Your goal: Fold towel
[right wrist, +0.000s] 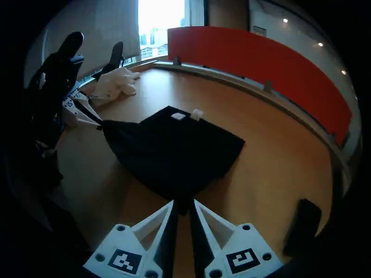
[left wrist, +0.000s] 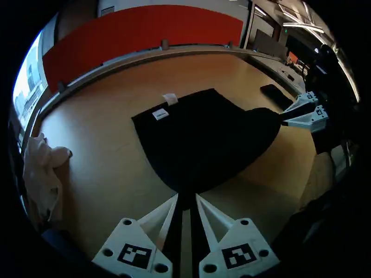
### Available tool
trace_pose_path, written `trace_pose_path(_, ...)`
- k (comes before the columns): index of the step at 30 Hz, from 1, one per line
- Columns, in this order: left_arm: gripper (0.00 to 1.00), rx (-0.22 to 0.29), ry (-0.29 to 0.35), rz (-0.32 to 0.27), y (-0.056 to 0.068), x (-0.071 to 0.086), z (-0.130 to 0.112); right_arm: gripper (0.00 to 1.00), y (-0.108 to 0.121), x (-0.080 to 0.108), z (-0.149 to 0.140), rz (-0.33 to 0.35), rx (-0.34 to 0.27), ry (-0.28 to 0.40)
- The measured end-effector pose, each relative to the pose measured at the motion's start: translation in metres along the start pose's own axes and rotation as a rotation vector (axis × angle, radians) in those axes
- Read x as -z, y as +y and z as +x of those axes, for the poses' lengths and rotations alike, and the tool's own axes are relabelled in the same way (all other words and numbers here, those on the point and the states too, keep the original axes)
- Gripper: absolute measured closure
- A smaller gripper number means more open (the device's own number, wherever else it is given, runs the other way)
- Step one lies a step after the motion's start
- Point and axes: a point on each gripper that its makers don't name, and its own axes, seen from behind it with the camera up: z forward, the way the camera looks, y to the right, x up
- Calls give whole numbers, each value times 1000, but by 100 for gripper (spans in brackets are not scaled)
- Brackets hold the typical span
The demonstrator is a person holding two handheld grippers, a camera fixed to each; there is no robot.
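Left gripper view: left gripper [left wrist: 186, 204] clamped on near corner of black towel [left wrist: 204, 139], which is spread mid-desk [left wrist: 106, 153]. Right gripper [left wrist: 281, 118] at far right, pinching another corner. White cloth [left wrist: 41, 167] at desk's left edge.

Right gripper view: right gripper nipped tight on its towel corner. Left gripper at far left grips the other corner, w/ towel btwn them.

Black towel [left wrist: 204, 139] lies spread on the wooden counter [left wrist: 102, 153], with two white tags [left wrist: 161, 114] at its far edge. Left tool [left wrist: 187, 198], near centre: both fingers pinch the towel's near corner. Right tool [left wrist: 281, 119], at right: fingers closed on the towel's right corner, drawn to a point. Crumpled white cloth [left wrist: 41, 171] at the left counter edge. Dark flat object [left wrist: 276, 95] far right. Red panel [left wrist: 139, 30] along the far side.
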Motion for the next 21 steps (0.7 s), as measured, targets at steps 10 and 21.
trace_pose_path(10, 90, -5, 6, -13, 10, 29, 9, 84, -6, 30, 18, 12, 0, 18)
trace_pose_path(21, 90, -14, -3, -39, 19, 48, 11, 84, -13, 51, 25, 24, 15, 15)
